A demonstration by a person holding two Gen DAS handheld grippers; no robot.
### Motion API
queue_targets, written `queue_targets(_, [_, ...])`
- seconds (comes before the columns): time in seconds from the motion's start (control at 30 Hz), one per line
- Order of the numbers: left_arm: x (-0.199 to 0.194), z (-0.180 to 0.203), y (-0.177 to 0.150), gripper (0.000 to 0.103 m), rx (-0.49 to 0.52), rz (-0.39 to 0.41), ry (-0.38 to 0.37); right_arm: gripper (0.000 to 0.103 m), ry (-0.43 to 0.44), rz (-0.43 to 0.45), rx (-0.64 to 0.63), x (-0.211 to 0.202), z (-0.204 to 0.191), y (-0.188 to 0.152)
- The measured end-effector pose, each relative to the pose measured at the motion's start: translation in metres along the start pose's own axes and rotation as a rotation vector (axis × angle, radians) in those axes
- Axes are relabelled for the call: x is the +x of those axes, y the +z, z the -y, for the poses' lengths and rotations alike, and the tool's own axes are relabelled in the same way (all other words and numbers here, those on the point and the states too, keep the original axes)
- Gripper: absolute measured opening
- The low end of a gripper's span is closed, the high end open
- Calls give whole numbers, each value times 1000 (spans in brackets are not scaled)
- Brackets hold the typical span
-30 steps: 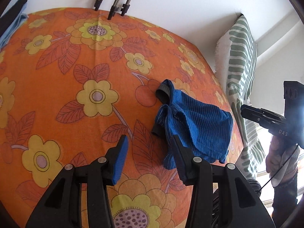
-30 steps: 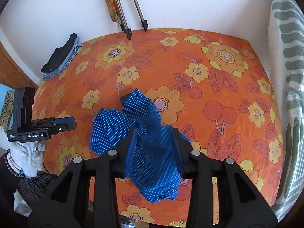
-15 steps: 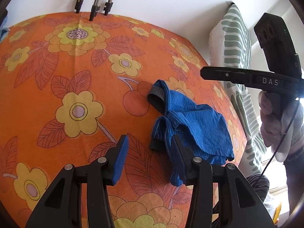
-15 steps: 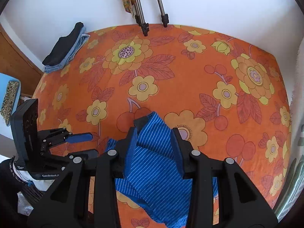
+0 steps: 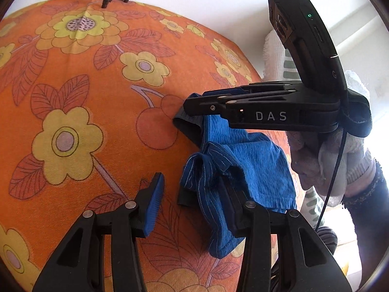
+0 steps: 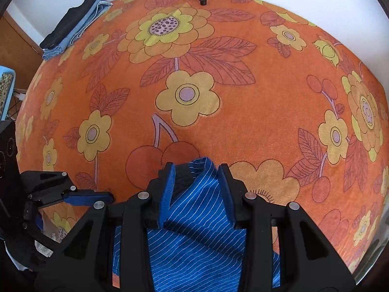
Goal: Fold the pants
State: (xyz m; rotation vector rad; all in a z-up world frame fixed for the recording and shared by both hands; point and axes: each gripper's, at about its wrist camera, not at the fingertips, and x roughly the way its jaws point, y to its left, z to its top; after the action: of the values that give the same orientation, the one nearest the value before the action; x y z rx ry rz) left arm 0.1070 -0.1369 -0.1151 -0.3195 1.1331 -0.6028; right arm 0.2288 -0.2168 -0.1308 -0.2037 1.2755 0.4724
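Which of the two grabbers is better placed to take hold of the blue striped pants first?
Probably the right gripper: its open jaws already straddle the waistband of the blue pants. The left gripper is open too, but only one finger meets the crumpled edge.

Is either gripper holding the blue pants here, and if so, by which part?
Neither grips them yet. The right gripper is open, straddling the blue pants at the dark waistband. The left gripper is open over their near edge.

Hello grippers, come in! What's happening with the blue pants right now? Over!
Left gripper open, empty, beside the pants. Right gripper open, fingers around the dark waistband. Pants crumpled, unfolded. Nothing in the way.
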Motion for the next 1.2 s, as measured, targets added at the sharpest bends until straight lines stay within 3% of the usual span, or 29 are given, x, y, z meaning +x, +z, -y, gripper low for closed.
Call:
queue_targets(0.03, [1, 2, 0, 22, 7, -2, 0, 38, 6, -3, -1, 1, 0, -1])
queue_targets(0.07, [2, 4, 1, 13, 16, -3, 12, 27, 16, -4, 0, 2, 0, -2])
queue_targets(0.13, [-2, 8, 0, 9, 38, 20, 23, 9, 33, 0, 3, 3, -2, -5])
queue_targets(0.17, [-5, 11, 0, 8, 47, 29, 23, 7, 29, 16, 1, 0, -3, -8])
queue_targets(0.3, [-36, 18, -3, 8, 94, 93, 41, 5, 23, 125, 23, -31, -2, -19])
queue_targets(0.53, [-121, 21, -17, 8, 178, 245, 132, 5, 65, 417, 195, -144, 19, -65])
queue_targets(0.63, [-145, 22, -31, 8, 232, 242, 170, 4, 41, 485, 238, -173, 19, -93])
queue_targets(0.77, [-141, 21, -64, 8, 265, 144, 195, 5, 2, 477, 260, -179, 21, -131])
queue_targets(0.93, [-121, 18, -104, 10, 226, 6, 167, 5, -68, 383, 338, -149, 46, -174])
queue_targets(1.03, [-121, 22, -112, 18, 216, -7, 160, 5, -133, 354, 363, -135, 66, -191])
queue_targets(1.1, [-128, 21, -113, 34, 192, 12, 151, 4, -126, 337, 381, -129, 77, -199])
queue_targets(1.2, [-136, 9, -109, 37, 117, 45, 140, 4, -132, 322, 368, -122, 82, -203])
